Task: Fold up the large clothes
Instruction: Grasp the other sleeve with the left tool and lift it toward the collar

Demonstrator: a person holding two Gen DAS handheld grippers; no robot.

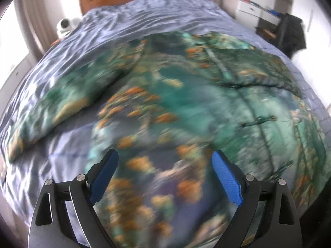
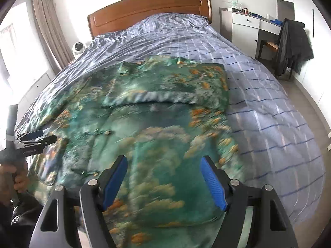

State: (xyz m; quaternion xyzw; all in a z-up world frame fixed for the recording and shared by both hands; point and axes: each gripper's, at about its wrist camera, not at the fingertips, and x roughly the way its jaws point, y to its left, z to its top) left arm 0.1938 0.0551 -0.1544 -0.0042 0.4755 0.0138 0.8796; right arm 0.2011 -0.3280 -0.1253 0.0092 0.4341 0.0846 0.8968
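A large green garment with orange and teal print (image 1: 165, 107) lies spread on the bed, also in the right wrist view (image 2: 149, 119). Its right sleeve is folded across the chest (image 2: 151, 99); the left sleeve (image 1: 53, 107) stretches out to the left. My left gripper (image 1: 165, 159) is open and empty above the garment's lower part. My right gripper (image 2: 164, 164) is open and empty above the garment's lower right part. The left gripper also shows at the left edge of the right wrist view (image 2: 39, 136), over the garment's left side.
The bed has a blue checked cover (image 2: 258, 95) and a wooden headboard (image 2: 149, 8). A white desk (image 2: 248, 24) and a chair with a dark coat (image 2: 293, 45) stand at the right. A white fan (image 2: 78, 47) and curtains (image 2: 49, 26) are at the left.
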